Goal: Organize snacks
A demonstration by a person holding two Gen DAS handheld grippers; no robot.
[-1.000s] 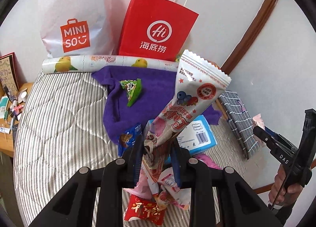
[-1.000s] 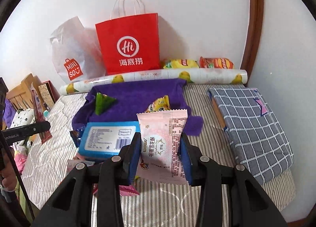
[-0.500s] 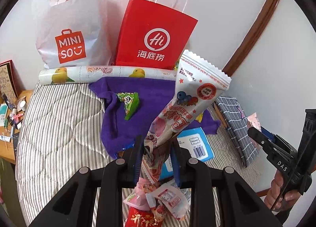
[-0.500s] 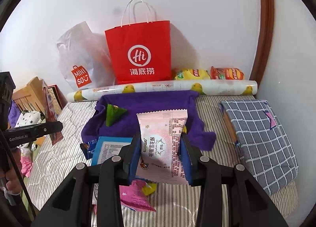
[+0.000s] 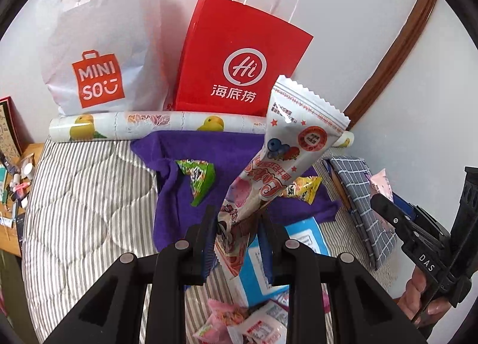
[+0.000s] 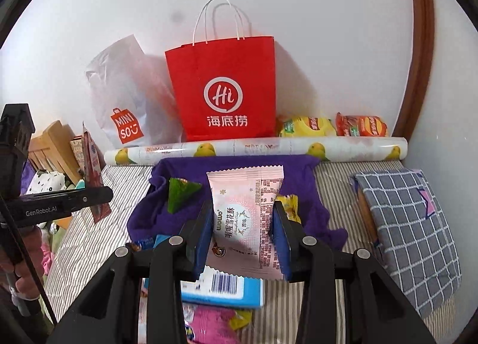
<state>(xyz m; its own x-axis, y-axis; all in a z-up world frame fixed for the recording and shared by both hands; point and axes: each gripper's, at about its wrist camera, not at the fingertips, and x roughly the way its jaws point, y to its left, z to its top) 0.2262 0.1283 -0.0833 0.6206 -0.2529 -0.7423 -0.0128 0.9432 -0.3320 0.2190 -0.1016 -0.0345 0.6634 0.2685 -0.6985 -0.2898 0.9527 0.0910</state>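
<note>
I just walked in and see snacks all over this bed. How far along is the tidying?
Little looks finished: I cannot see inside the red paper bag. In hand: the left gripper clamps a long white snack packet, the right gripper a pink pastry packet. Left to do: the green triangular snack, a yellow candy on the purple cloth, and a blue box.

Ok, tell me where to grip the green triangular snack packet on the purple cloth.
Grip the green triangular snack packet across its flat faces near the pointed lower tip, coming from above on the striped-mattress side; it lies tilted on the purple cloth, nothing on top.
</note>
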